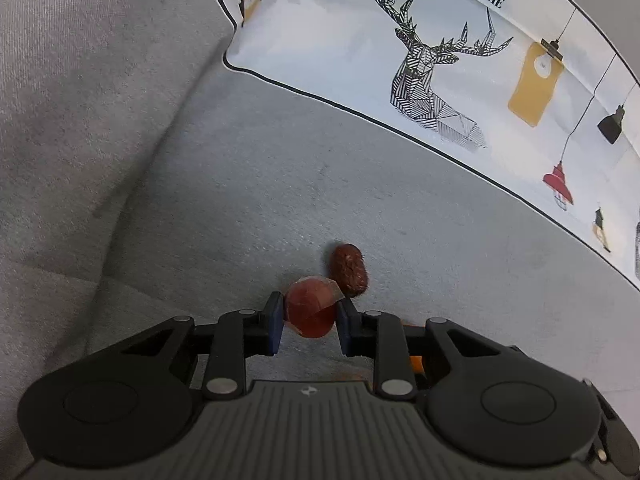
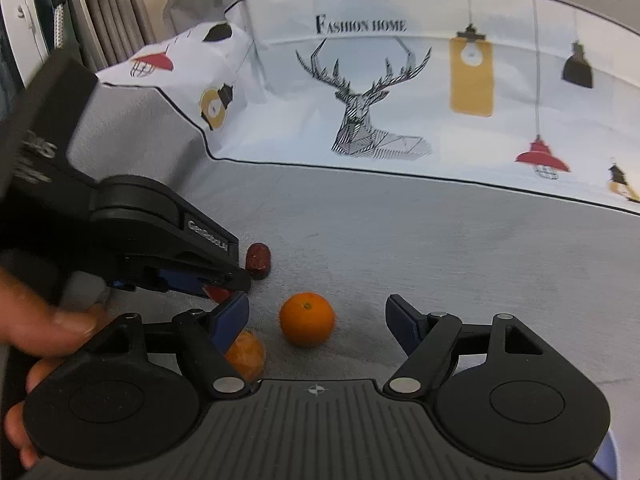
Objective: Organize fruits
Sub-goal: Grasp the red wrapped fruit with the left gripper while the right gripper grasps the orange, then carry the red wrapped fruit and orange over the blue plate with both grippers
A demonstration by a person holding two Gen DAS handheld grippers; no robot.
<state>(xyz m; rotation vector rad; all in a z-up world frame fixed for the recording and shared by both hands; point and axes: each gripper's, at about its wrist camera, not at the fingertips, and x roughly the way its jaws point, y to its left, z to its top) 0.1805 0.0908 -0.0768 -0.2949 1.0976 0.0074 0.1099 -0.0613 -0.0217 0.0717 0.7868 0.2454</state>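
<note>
2 grippers are working over the grey sofa seat (image 1: 240,208): the left gripper (image 1: 310,316) is clenching a red-brown fruit (image 1: 310,310), while the right gripper (image 2: 318,326) is hanging released above 2 oranges (image 2: 307,319). Beyond, a dark red date (image 1: 349,269) is lying near the deer-print cushion (image 1: 360,40).

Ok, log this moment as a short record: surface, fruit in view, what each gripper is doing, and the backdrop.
surface: grey sofa seat
left gripper: closed on a reddish-brown fruit
right gripper: open, holding nothing
dark red fruit: lying just beyond the held one
whole orange: between the right gripper's fingers, untouched
second orange: partly hidden behind its left finger
backdrop: deer-print cushion
</note>
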